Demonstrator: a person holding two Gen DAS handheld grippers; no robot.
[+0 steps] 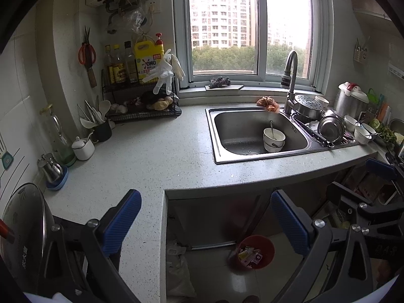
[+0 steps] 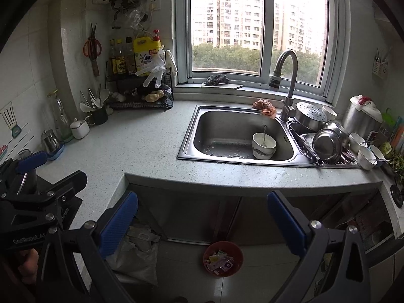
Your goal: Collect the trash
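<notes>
A red trash bin with several wrappers in it stands on the floor under the counter; it also shows in the right wrist view. My left gripper is open and empty, held above the counter's inner corner. My right gripper is open and empty, held over the floor in front of the counter. Each gripper shows at the edge of the other's view. A crumpled orange-brown wad lies on the sink's back rim beside the tap.
A steel sink holds stacked bowls with a spoon. A dish rack with pots and bowls stands right of it. A wire rack with bottles, a utensil cup, jars and a pot lid line the left. A white bag lies on the floor.
</notes>
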